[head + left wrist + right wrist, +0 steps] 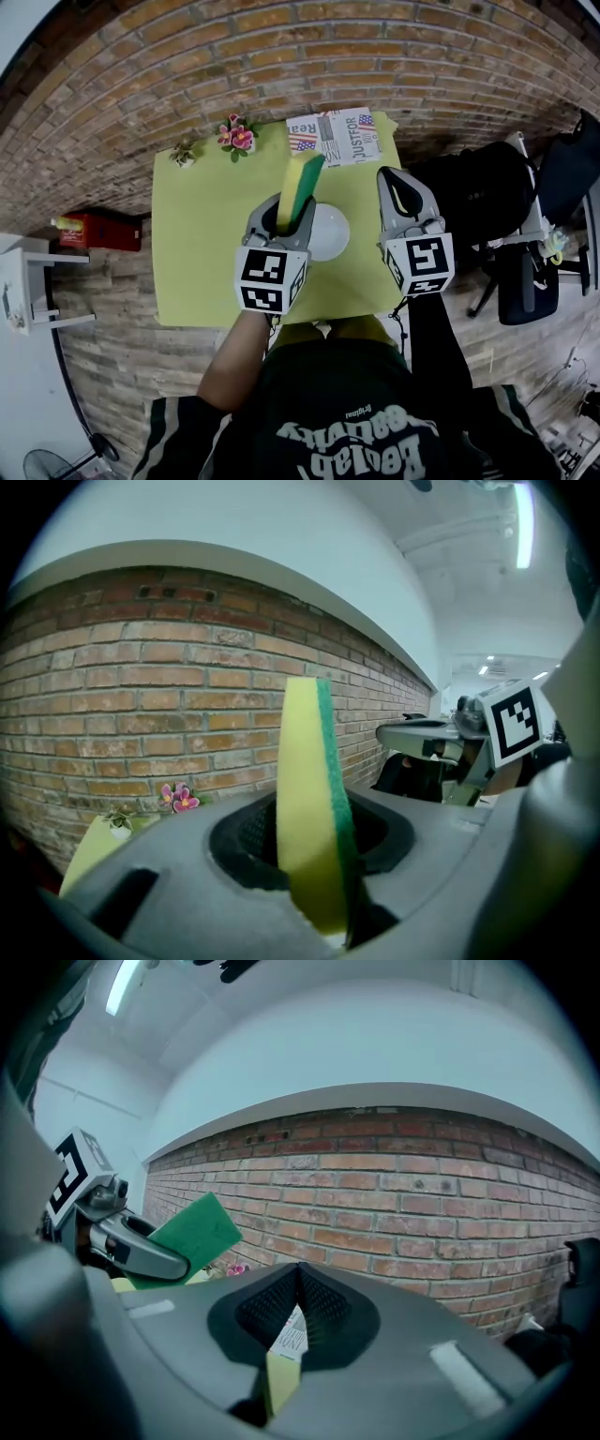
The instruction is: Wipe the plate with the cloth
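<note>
plate (330, 232) on table (202, 234), newspaper (339, 135) behind

Head view: high above person, facing steeply down on lime-green rectangular table (202, 234). Left gripper view: close behind left tongs (314, 799), facing level at red brick wall (141, 705). Right gripper view: same, behind right tongs (298, 1279). Shared: wall, pink flowers (178, 797); each gripper view catches opposite tongs.

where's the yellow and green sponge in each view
Head view: sponge at centre, standing up out of the left claw.
Left gripper view: sponge dead centre, upright, clamped.
Right gripper view: sponge's green face at left, mid-height.
Shared landmark: the pink flowers.
</note>
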Motion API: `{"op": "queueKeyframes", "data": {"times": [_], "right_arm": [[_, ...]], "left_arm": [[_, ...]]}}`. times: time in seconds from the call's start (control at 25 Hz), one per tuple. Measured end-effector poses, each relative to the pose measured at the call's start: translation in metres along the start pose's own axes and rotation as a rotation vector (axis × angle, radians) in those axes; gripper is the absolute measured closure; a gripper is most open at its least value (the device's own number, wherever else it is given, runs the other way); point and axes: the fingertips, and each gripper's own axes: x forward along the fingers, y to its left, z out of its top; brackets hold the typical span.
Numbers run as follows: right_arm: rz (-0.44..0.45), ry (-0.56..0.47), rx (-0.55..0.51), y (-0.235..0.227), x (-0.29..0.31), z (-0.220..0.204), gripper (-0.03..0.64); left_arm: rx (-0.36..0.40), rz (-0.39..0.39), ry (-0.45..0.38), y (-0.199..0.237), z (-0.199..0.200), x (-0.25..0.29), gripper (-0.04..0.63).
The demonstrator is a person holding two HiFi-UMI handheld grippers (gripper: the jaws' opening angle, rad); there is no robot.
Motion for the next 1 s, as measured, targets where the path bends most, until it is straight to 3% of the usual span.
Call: {"op": "queueKeyframes", "data": {"times": [0.52, 1.0], "right_arm": [[0.099, -0.021, 0.017, -0.01, 0.026, -0.012, 0.603], [0.094, -0.002, 0.023, -0.015, 0.034, -0.021, 0.603]], "left_arm": [[-0.065, 0.028, 0.209, -0.013, -0.061, 0.03, 0.46], [-0.112, -0.016, 0.384, -0.02, -0.125, 0.056, 0.46]]}}
